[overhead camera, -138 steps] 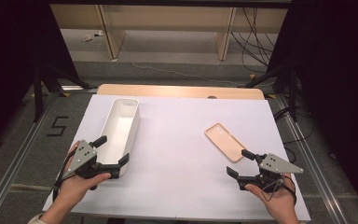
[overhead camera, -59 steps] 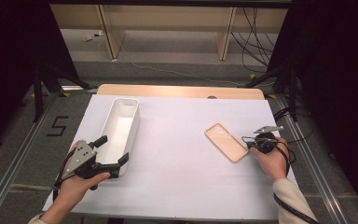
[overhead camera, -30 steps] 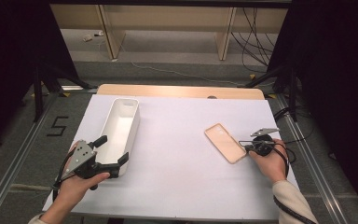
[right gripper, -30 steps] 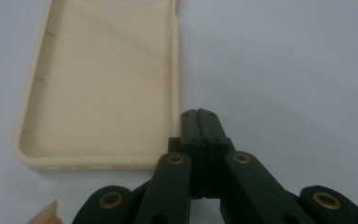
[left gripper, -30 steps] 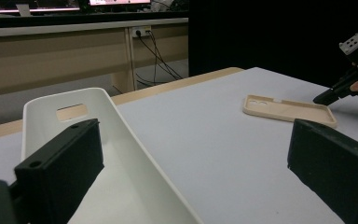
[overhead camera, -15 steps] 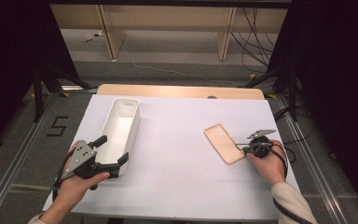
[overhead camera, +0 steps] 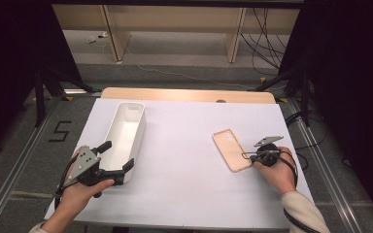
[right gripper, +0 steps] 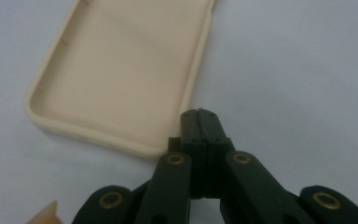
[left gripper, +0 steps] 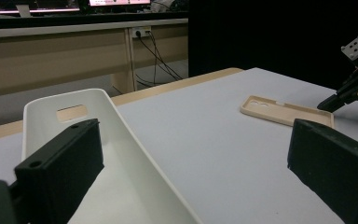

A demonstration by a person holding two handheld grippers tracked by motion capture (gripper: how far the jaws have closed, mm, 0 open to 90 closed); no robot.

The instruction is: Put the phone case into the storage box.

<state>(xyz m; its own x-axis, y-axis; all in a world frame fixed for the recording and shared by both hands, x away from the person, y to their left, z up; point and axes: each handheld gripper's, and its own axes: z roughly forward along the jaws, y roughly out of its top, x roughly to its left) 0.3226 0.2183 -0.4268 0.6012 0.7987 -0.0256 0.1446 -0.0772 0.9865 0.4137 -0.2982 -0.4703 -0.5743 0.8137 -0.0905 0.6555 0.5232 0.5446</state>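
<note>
Since the earliest frame, the right tool (overhead camera: 246,156) had travelled from the desk's near right edge to the beige phone case (overhead camera: 230,149), its jaws clenched with nothing between them, tips beside the case's long rim. The left tool (overhead camera: 115,163) stood released astride the near end of the white tray (overhead camera: 126,127). The case lay open side up, looking light, thin and flexible; its raised rim offered the best hold. The white desk (overhead camera: 184,194) appeared smooth, the surrounding room dark.
</note>
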